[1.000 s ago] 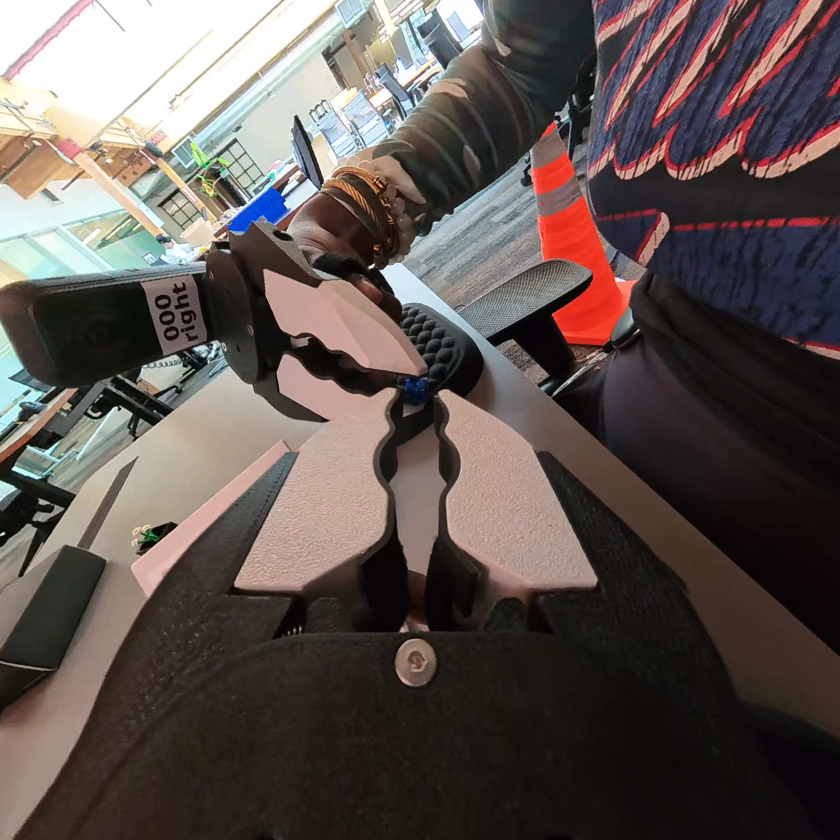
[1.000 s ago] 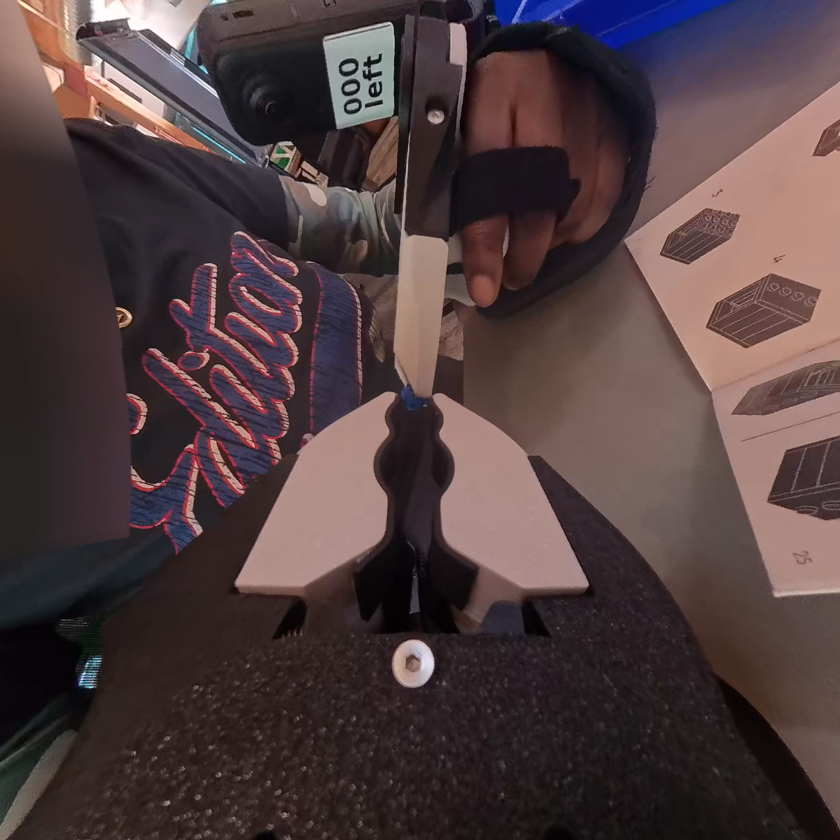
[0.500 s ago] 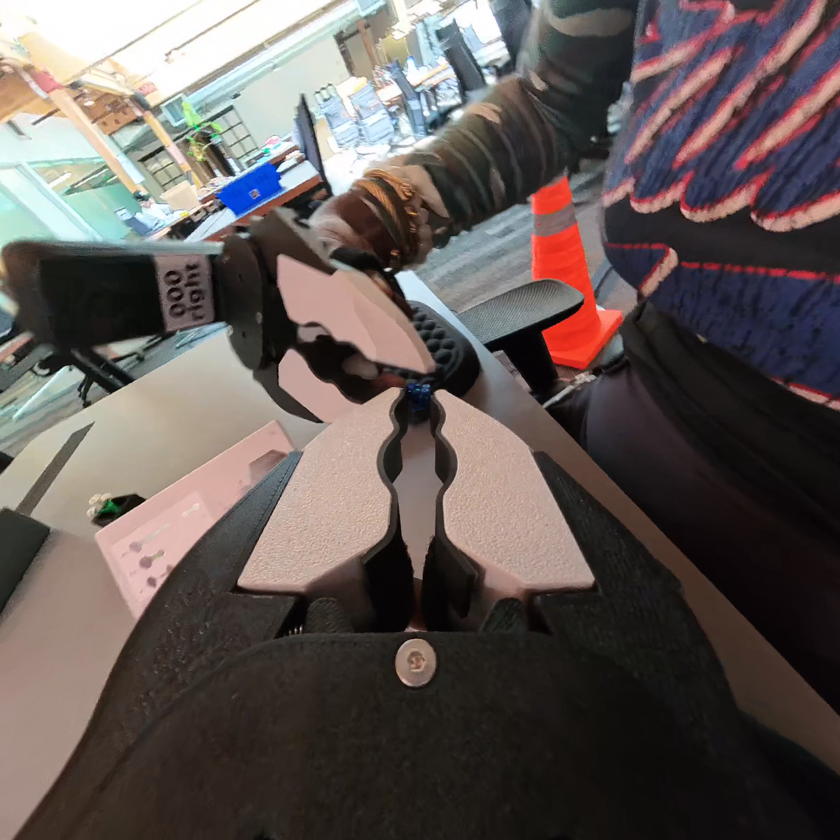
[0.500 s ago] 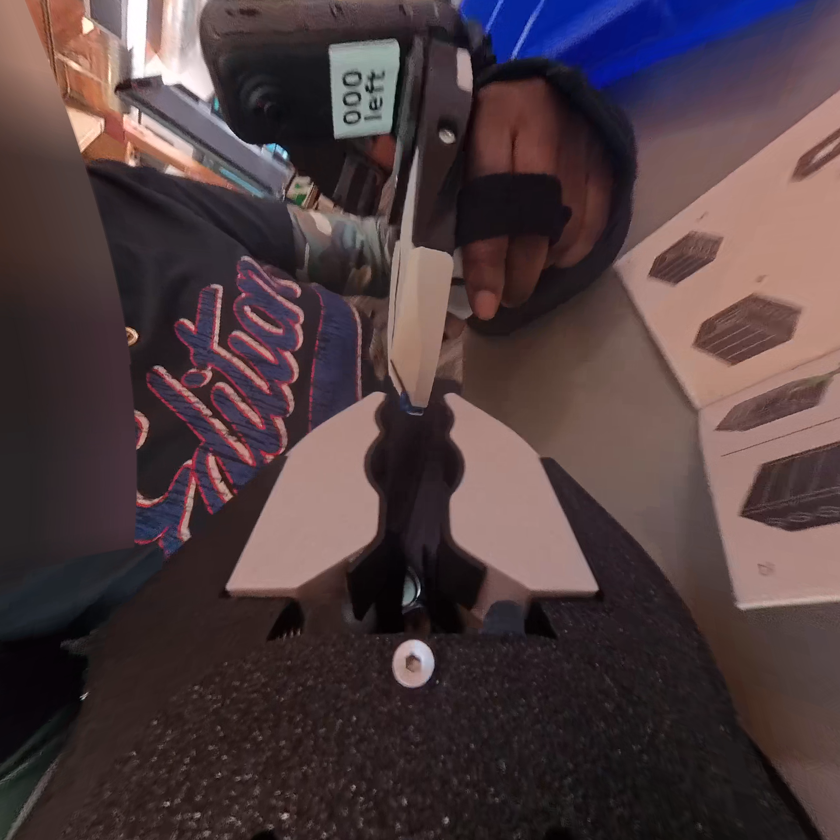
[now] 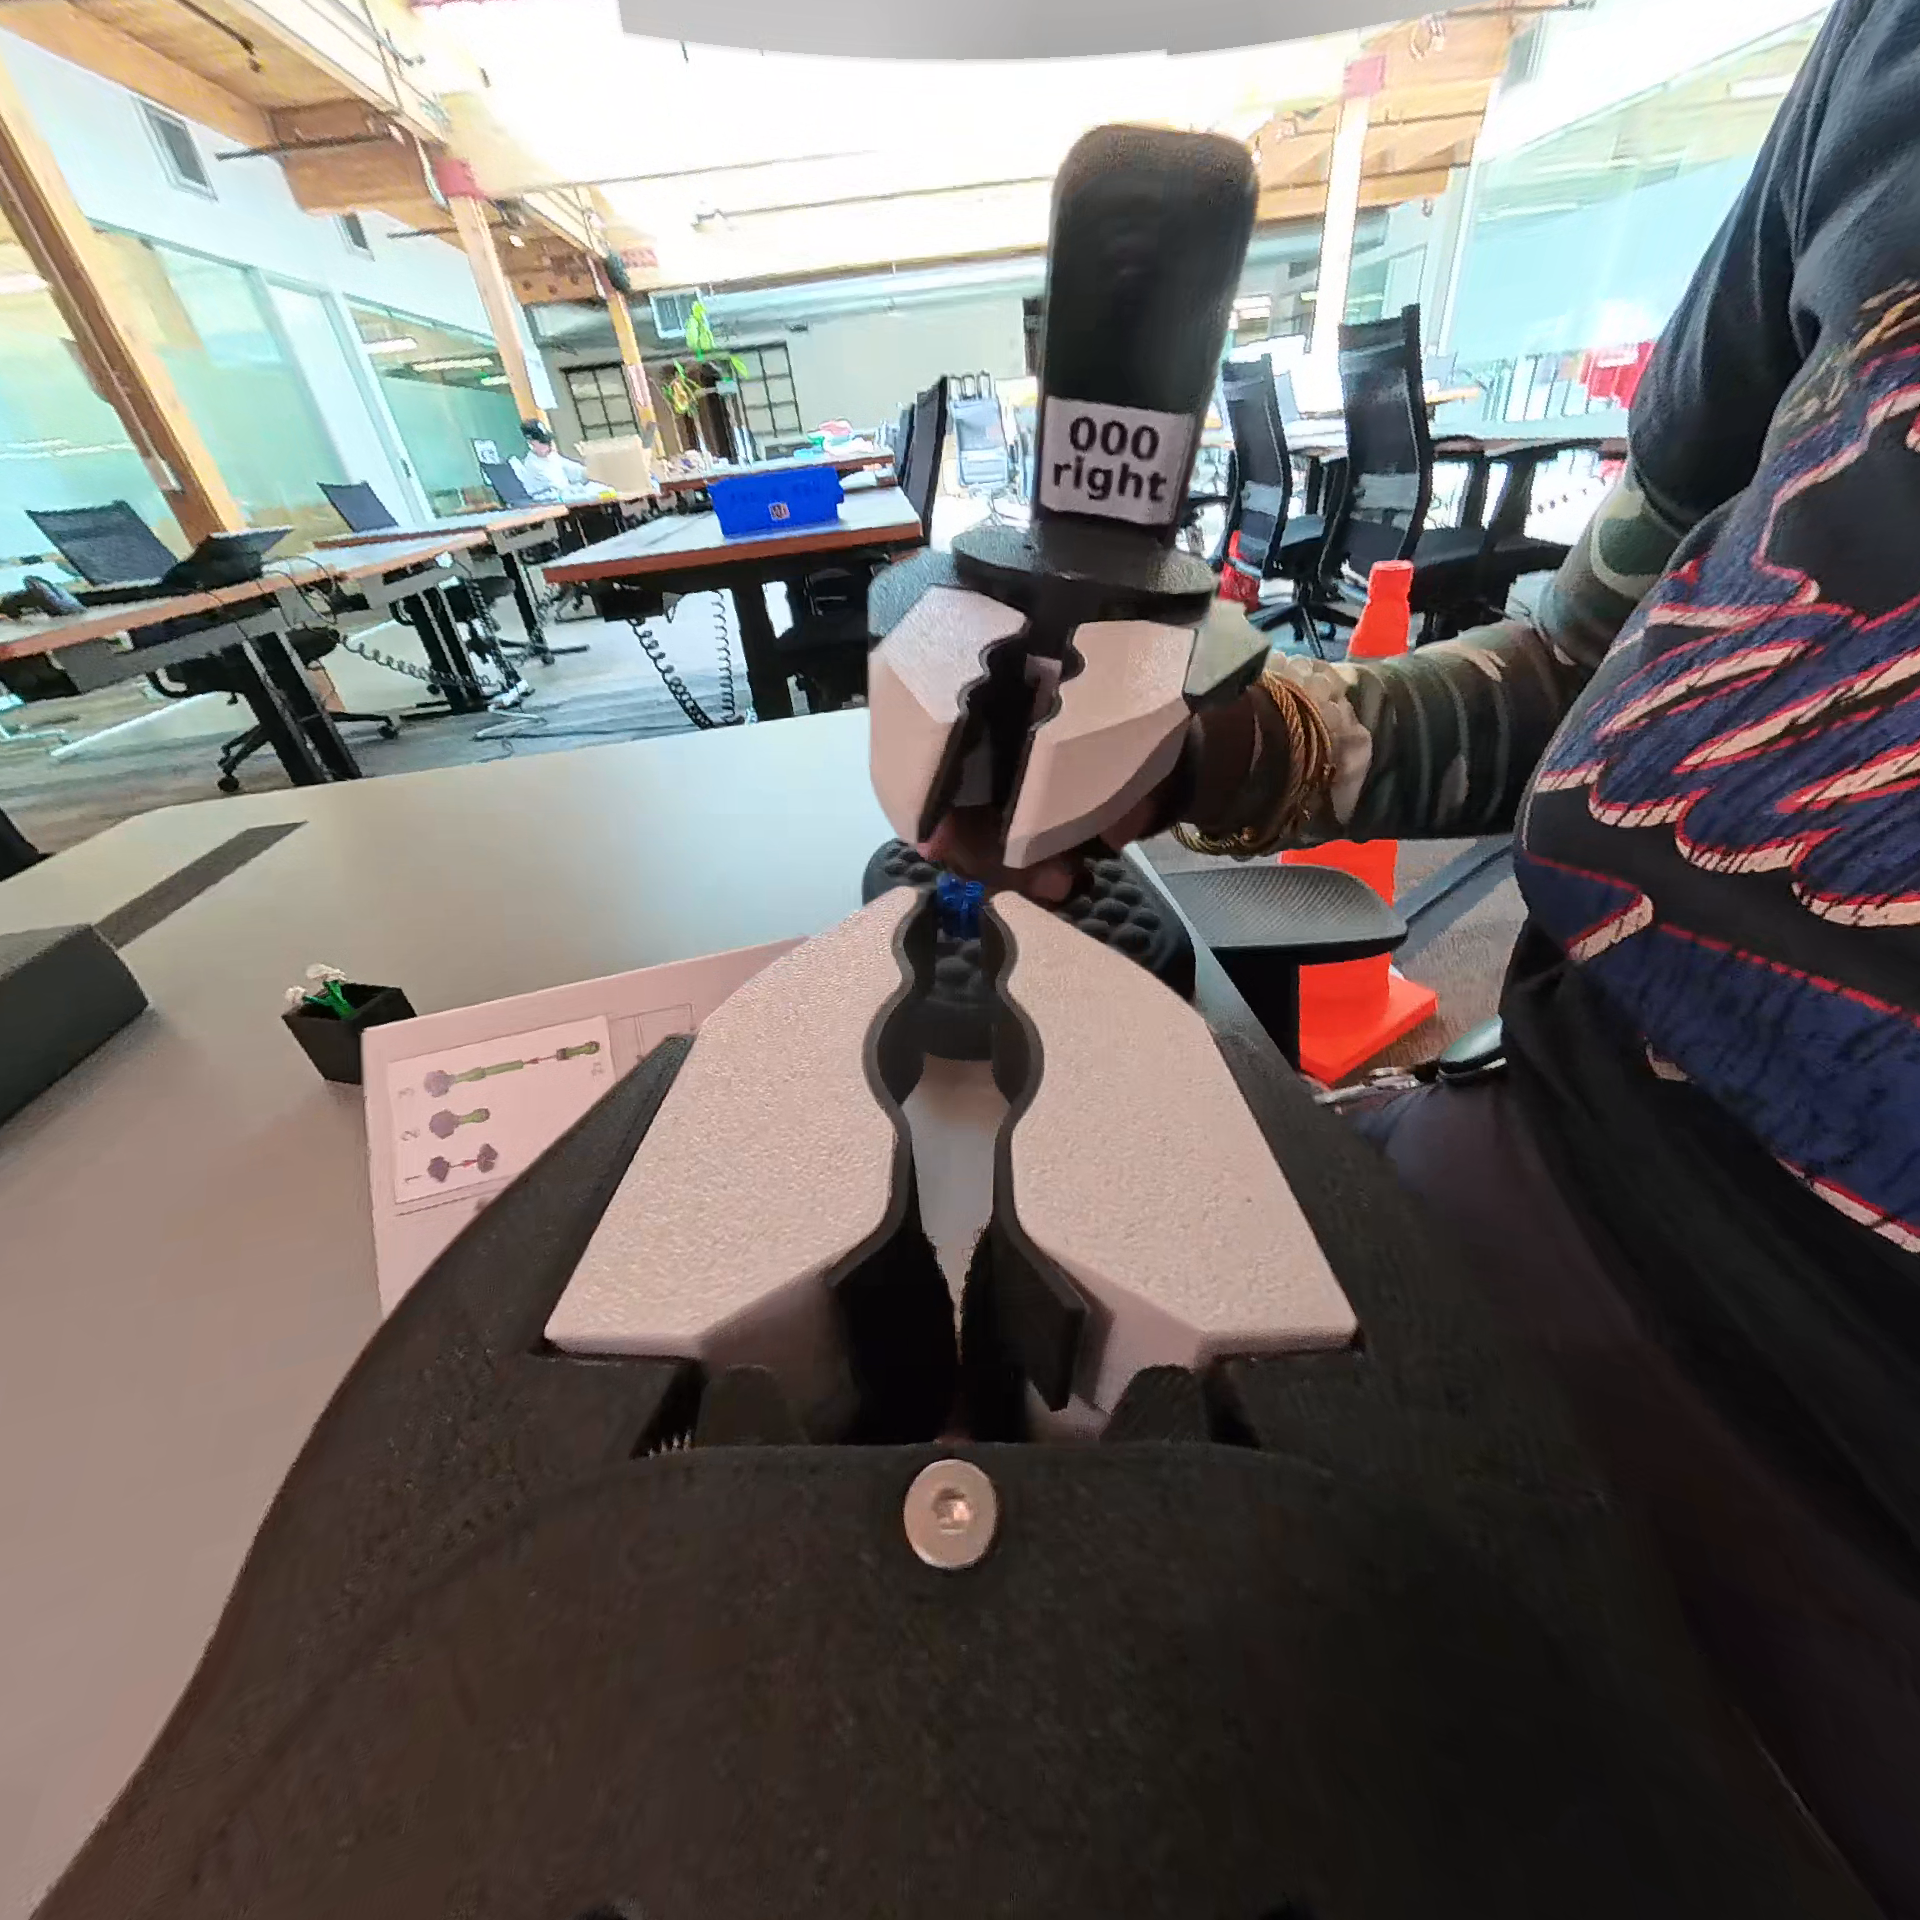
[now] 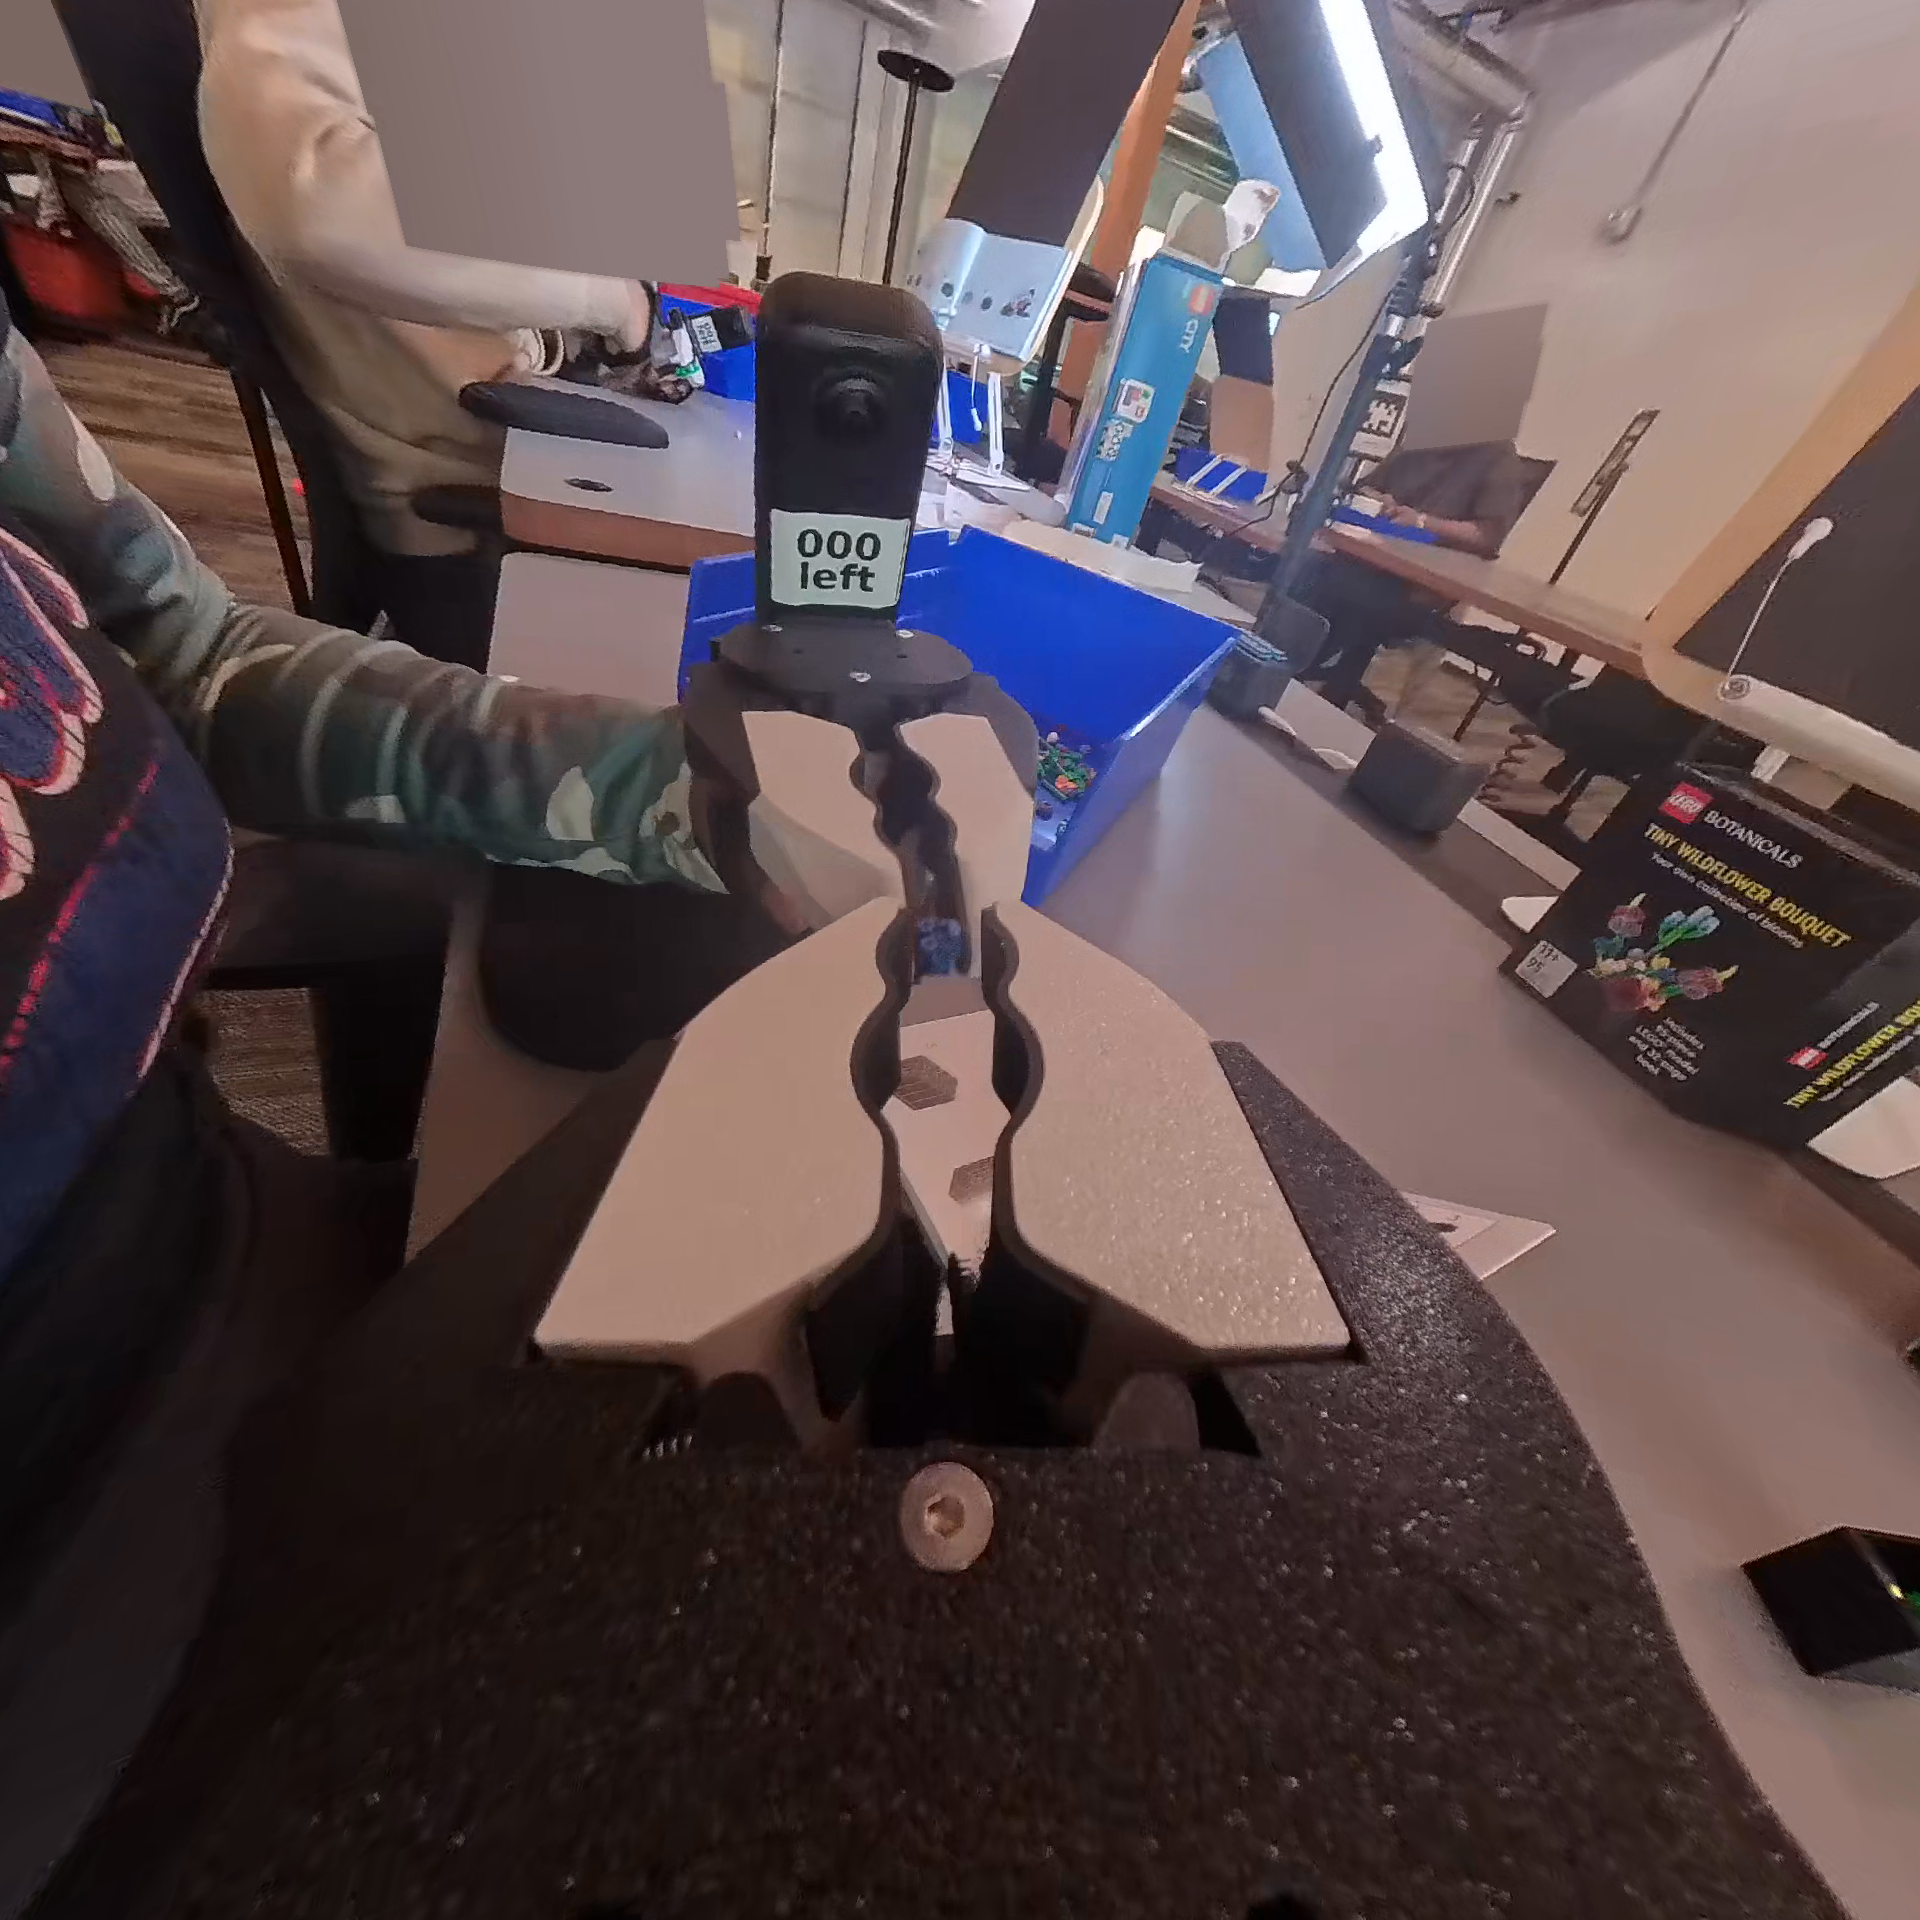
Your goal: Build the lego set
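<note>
Left wrist view: the left gripper (image 5: 958,914) had its fingers (image 5: 790,1132) drawn narrow, pinching a small blue lego piece (image 5: 958,902) at their very tips. The right gripper (image 5: 997,831) stood tip-down just beyond it, its own tips close together and right above the blue piece; whether they touched it could not be told here. On the grey counter (image 5: 520,831) lay an open instruction booklet (image 5: 499,1101), and just beside its far corner sat a small black tray (image 5: 348,1023) with green and white bits in it. A dark ribbed pad (image 5: 1122,914) lay behind the grippers.

Right wrist view: the right gripper (image 6: 940,951) showed narrow fingers (image 6: 1122,1153) with a slim gap at the tips. The blue piece (image 6: 938,948) sat in that gap, still held by the tip of the left gripper (image 6: 940,935) coming in from opposite. Whether the right fingers actually pressed on it was unclear. Behind stood a blue bin (image 6: 1101,675) with loose bricks, to the right the set's black box (image 6: 1725,935), and a second black tray (image 6: 1839,1621) near the bottom corner.

By my judgement the build was at an early stage: only one tiny piece was in hand, no assembled flower stood anywhere in view, and most bricks remained in the bin and trays.
</note>
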Demonstrator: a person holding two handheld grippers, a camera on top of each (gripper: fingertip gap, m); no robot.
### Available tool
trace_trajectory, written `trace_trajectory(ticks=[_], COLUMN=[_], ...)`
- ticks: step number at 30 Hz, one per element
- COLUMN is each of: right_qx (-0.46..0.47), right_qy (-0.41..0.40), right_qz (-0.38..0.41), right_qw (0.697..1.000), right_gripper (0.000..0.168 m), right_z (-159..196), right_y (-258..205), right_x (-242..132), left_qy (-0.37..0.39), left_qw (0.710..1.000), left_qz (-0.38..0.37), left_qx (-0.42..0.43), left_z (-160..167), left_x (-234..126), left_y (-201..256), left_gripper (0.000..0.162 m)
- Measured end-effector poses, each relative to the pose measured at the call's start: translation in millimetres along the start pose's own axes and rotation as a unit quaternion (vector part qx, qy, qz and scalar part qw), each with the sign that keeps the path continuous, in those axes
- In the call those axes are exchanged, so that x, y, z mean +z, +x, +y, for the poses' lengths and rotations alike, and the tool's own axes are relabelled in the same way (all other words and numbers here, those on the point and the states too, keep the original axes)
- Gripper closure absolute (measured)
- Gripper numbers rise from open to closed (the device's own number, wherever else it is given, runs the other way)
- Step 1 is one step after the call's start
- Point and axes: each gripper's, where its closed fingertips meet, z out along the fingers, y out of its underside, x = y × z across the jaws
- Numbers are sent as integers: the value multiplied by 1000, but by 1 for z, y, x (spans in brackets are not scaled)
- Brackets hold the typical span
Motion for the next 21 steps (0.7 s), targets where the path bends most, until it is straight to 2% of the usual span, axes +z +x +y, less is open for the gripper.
trace_trajectory(ticks=[5,10,15,18,21], right_qx=[-10,-7,1,-1,8], right_qy=[-22,-22,-30,-34,-22], right_qz=[-18,-19,-33,-30,-28], right_qw=[1000,1000,999,999,999], right_gripper=[157,158,167,166,159], right_z=[7,9,12,11,8], right_y=[-3,-1,-4,-2,0], right_x=[4,3,6,7,5], left_qy=[-26,-17,-28,-28,-22], left_qw=[1000,1000,1000,1000,1000], left_qz=[5,-1,2,-1,-1], left_qx=[3,-7,0,-5,-2], left_z=[9,6,10,10,7], left_x=[5,2,4,3,3], left_y=[3,-1,2,0,0], left_gripper=[154,154,154,154,154])
